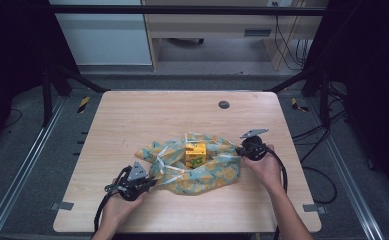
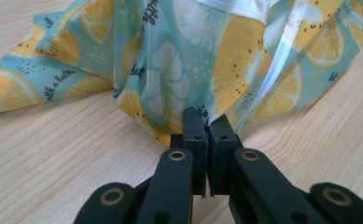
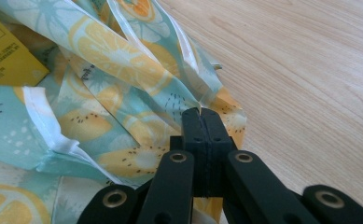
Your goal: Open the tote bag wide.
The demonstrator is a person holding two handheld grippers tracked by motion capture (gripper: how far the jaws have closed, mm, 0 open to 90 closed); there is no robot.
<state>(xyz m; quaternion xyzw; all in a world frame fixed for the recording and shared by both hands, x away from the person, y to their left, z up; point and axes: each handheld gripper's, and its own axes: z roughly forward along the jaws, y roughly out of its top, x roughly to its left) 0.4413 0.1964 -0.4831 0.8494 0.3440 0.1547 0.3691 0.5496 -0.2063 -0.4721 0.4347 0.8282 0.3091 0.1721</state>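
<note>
High view shows my left gripper point(image 1: 149, 183) low at the near left and my right gripper point(image 1: 238, 149) at the right, forearms angled inward. Each is clamped on an edge of the cloth point(image 1: 207, 172), which stretches left to right between them on the tabletop point(image 1: 147, 115). A yellow box point(image 1: 195, 153) stands on its middle.

high view: fixed above the person's side, faces forward and down, far enough to take in the whole wooden table point(image 1: 132, 115) and floor beyond. left gripper view: low over the tabletop, very near, looks along its jaws into the lemon-print cloth point(image 2: 179, 60). right gripper view: same low, close setting at the cloth's opposite edge. all three share the cloth.
</note>
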